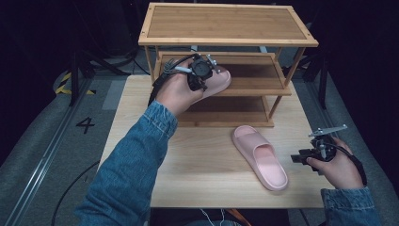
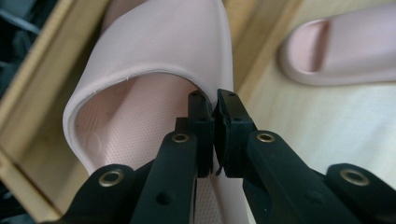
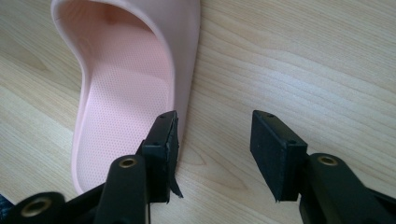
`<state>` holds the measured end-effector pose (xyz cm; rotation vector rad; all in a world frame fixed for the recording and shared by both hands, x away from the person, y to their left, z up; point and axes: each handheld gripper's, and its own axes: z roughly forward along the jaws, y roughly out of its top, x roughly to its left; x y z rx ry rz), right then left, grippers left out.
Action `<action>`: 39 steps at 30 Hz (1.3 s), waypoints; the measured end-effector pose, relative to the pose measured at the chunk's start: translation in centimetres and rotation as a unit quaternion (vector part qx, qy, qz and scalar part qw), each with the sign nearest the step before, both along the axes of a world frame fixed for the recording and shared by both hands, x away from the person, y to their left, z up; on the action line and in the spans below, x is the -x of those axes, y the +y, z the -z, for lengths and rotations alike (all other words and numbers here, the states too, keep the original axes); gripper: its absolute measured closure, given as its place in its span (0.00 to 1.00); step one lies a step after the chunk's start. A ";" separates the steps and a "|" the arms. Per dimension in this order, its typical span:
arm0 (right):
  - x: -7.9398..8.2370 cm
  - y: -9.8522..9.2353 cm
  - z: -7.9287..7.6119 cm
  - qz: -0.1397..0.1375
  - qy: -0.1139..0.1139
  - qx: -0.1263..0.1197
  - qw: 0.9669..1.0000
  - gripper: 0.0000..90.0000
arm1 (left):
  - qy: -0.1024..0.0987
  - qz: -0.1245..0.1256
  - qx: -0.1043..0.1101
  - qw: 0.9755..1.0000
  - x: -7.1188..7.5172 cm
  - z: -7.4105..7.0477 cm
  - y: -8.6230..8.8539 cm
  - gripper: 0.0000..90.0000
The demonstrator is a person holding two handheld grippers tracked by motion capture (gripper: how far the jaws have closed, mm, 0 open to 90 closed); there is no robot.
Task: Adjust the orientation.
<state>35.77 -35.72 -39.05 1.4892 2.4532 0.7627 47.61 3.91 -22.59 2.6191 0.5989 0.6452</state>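
Standing at twelve o'clock on the counter (image 1: pixel 207 188), the rack (image 1: pixel 226 40) takes one slipper (image 1: pixel 217 81) on its middle shelf, its edge pinched by the left gripper (image 2: pixel 214 100); the other slipper (image 1: pixel 259 157) lies at four o'clock, open wood around it, beside the right gripper (image 3: pixel 212 140), jaws wide and empty.

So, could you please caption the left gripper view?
Left gripper shut on pink slipper's side wall at the wooden rack.
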 end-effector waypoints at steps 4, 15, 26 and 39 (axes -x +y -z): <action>0.0 0.1 0.1 -0.002 0.001 -0.001 1.000 0.59 | -0.010 -0.009 0.012 1.000 -1.2 0.4 -0.5 0.94; -0.1 0.0 0.1 -0.004 0.002 0.000 1.000 0.59 | -0.044 -0.054 0.036 0.997 -3.5 1.6 -1.8 0.94; -0.6 0.6 0.0 -0.015 -0.001 0.000 1.000 0.59 | -0.052 -0.101 0.067 0.991 -4.2 2.2 -1.4 0.90; -2.3 2.0 -0.5 -0.036 -0.007 -0.003 0.999 0.58 | -0.024 -0.102 0.144 0.984 0.1 0.9 3.2 0.52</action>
